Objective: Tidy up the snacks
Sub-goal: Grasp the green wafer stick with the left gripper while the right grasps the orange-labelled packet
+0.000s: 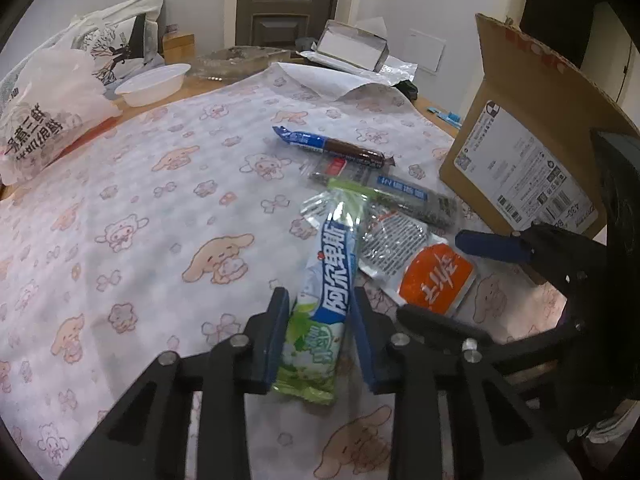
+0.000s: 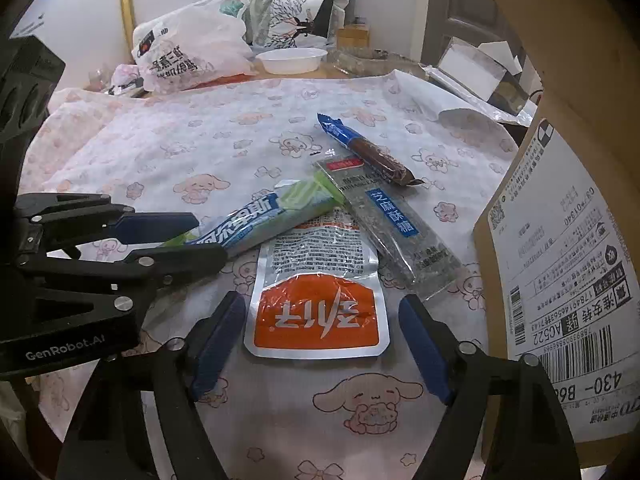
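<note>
Several snacks lie on a cartoon-print cloth. My left gripper (image 1: 320,312) is shut on the near end of a long blue-and-green candy pack (image 1: 326,276); it also shows in the right wrist view (image 2: 264,218). My right gripper (image 2: 320,312) is open and astride an orange-and-silver pouch (image 2: 318,316), which lies flat on the cloth and also shows in the left wrist view (image 1: 434,276). A grey sesame bar (image 2: 394,232) and a blue-and-brown stick (image 2: 368,148) lie beyond. An open cardboard box (image 2: 560,264) stands at the right.
A white plastic bag (image 2: 188,52), a tote bag (image 2: 296,16) and a white bowl (image 2: 292,60) sit at the far side. A grey carton (image 1: 352,46) stands by the door. The left gripper's body (image 2: 60,280) fills the left of the right wrist view.
</note>
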Demonstrator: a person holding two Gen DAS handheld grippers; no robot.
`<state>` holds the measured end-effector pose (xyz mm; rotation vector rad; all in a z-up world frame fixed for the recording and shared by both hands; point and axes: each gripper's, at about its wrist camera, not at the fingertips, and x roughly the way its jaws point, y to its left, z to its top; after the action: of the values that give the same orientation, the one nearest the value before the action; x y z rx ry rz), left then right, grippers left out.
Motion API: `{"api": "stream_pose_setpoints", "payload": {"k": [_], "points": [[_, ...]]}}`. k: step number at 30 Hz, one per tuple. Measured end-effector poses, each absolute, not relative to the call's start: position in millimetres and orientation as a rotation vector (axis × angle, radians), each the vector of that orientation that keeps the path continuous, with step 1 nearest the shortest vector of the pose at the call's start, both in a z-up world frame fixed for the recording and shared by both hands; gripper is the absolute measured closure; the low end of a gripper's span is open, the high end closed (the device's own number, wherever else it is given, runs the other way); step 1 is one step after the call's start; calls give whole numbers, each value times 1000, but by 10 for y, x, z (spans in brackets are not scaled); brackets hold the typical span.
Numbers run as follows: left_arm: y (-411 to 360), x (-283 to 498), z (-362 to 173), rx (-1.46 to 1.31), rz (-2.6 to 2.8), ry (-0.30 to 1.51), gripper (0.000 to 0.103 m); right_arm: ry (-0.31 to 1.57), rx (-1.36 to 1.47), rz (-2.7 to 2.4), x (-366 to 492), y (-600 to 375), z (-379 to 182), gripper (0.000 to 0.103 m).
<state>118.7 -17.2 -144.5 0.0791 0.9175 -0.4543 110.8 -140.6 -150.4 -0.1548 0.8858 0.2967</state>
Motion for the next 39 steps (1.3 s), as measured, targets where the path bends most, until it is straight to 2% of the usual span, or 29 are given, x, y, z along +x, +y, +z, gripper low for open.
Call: {"api": "stream_pose_setpoints", "payload": {"k": [19, 23, 29, 34, 39], "points": [[332, 579, -1462, 4, -218, 904, 76, 875, -227, 546, 633, -1139, -1411, 37], [318, 651, -1471, 5, -217, 903, 69, 872, -205, 558, 710, -1153, -1438, 37], [270, 803, -1483, 27, -194, 894, 68, 856, -228, 594, 838, -1047, -1437, 34], [287, 858, -1496, 33, -165, 870, 78, 870, -289, 599, 929, -911, -1495, 31], [341, 880, -1492, 8, -163, 872, 79, 862, -278, 601, 972, -915, -1499, 33]]}}
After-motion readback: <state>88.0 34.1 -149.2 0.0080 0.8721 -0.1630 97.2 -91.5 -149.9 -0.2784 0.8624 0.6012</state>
